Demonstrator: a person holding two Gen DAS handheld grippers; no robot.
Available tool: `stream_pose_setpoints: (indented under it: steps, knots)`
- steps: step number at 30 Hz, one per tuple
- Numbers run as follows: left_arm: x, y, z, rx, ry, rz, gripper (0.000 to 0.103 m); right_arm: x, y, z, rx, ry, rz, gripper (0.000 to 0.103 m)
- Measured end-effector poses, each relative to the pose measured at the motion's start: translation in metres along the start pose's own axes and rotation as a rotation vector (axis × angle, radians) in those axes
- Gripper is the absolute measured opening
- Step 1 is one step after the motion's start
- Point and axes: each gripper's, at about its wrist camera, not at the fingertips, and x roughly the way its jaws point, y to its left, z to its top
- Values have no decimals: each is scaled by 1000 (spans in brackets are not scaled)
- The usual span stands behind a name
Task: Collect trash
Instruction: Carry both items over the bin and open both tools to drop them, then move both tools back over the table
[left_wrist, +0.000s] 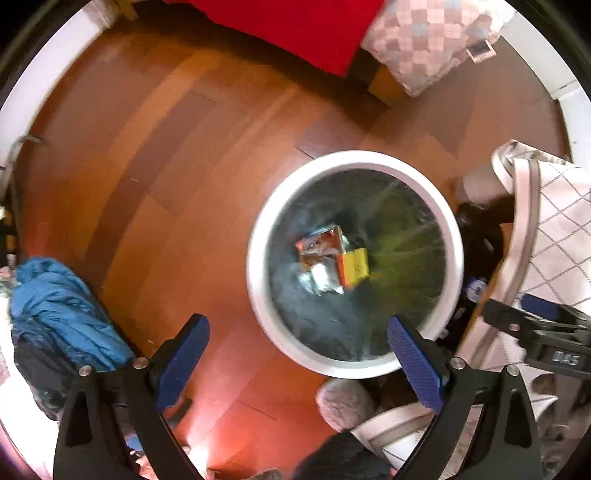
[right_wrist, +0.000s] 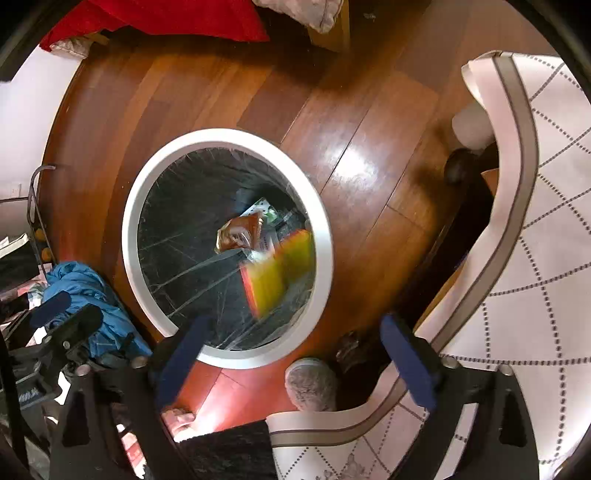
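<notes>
A round white-rimmed trash bin with a dark liner stands on the wood floor. It also shows in the right wrist view. Inside lie a brown wrapper and white scraps. A yellow and orange package is blurred, in the air over the bin's mouth; it also shows in the left wrist view. My left gripper is open and empty above the bin's near rim. My right gripper is open and empty above the bin's near right edge.
A blue cloth heap lies left of the bin. A white quilted cover hangs on the right. A grey fluffy slipper sits near the bin. Red fabric and a checked pillow lie beyond.
</notes>
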Motion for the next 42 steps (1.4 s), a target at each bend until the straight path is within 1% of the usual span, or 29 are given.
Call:
stream_pose_setpoints:
  steps: [2, 5, 8, 12, 16, 22, 34, 37, 40, 42]
  knots:
    - [-5, 1, -8, -4, -42, 21, 99, -2, 4, -4, -7, -24, -14, 103]
    - [-15, 1, -24, -6, -85, 63, 99, -14, 7, -17, -36, -58, -45, 103]
    - [-26, -3, -37, -5, -119, 80, 99, -25, 7, -33, -54, -89, -55, 103]
    - [-41, -10, -51, -1, -160, 90, 99, -39, 6, -54, -63, -138, -72, 103]
    - [-58, -13, -66, -10, -194, 91, 99, -55, 11, -71, -66, -180, -67, 103]
    - [-98, -16, -90, -11, -272, 94, 99, -93, 13, -102, -75, -262, -56, 103]
    - [-181, -33, -149, 14, -434, 74, 99, -182, 8, -177, -76, -454, 35, 103]
    - [-201, -45, -165, 20, -469, 94, 99, -206, 0, -199, -63, -500, 87, 103]
    - [-217, -61, -185, 31, -525, 88, 99, -229, -13, -227, -46, -566, 147, 103]
    - [-223, -78, -197, 52, -549, 80, 99, -243, -25, -250, -30, -610, 166, 103]
